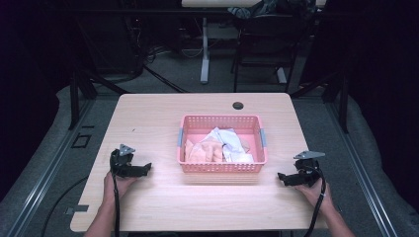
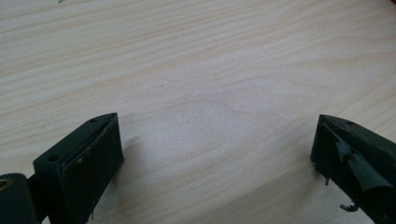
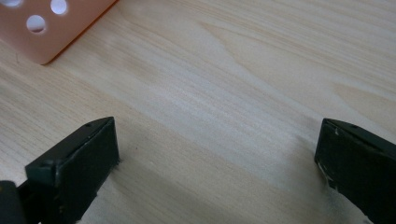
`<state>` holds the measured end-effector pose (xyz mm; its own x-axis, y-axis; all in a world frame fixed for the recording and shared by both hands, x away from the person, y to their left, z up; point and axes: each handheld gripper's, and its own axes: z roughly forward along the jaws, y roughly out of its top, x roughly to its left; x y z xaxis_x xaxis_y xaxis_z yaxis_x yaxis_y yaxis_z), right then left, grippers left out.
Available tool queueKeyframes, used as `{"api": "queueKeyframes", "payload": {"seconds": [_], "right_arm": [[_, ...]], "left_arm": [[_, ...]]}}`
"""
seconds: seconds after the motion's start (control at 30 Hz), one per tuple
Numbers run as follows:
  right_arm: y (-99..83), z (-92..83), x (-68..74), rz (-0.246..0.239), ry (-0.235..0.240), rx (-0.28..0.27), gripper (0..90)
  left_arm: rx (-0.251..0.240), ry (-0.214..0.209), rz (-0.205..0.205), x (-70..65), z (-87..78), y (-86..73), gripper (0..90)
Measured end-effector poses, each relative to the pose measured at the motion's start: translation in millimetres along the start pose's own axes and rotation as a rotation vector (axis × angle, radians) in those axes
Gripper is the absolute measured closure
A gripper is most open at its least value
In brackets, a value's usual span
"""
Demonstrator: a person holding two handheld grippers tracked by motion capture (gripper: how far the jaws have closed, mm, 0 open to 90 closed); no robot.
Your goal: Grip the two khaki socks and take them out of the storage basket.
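Basket [image 1: 221, 168] w/ cloths [image 1: 222, 144] mid-table; both grippers' jaws wide, empty.

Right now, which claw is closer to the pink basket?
The right claw, slightly. It rests just off the pink basket near its front right corner. The left claw lies a little farther from the front left corner.

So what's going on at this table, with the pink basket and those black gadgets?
A person sits at a wooden table with a pair of tongs in each hand. The left tongs and right tongs both rest on the tabletop, jaws wide open and holding nothing. Between them stands a pink basket with crumpled cloths inside, white and peach. Nothing has been picked up yet.
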<state>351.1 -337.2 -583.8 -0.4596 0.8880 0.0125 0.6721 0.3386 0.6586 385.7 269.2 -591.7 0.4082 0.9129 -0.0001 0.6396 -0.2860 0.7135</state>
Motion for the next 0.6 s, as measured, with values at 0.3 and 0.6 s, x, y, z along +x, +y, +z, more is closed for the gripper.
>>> {"api": "queueKeyframes", "payload": {"seconds": [0.3, 0.6], "right_arm": [[1.5, 1.8, -0.5, -0.003, 0.004, -0.006, 0.0], [1.2, 1.9, -0.3, -0.002, 0.001, -0.011, 0.0]], "left_arm": [[0.021, 0.002, 0.004, -0.2, 0.2, 2.6, 1.4], [0.055, -0.048, 0.007, -7.6, -5.2, 18.9, 0.2]]}}
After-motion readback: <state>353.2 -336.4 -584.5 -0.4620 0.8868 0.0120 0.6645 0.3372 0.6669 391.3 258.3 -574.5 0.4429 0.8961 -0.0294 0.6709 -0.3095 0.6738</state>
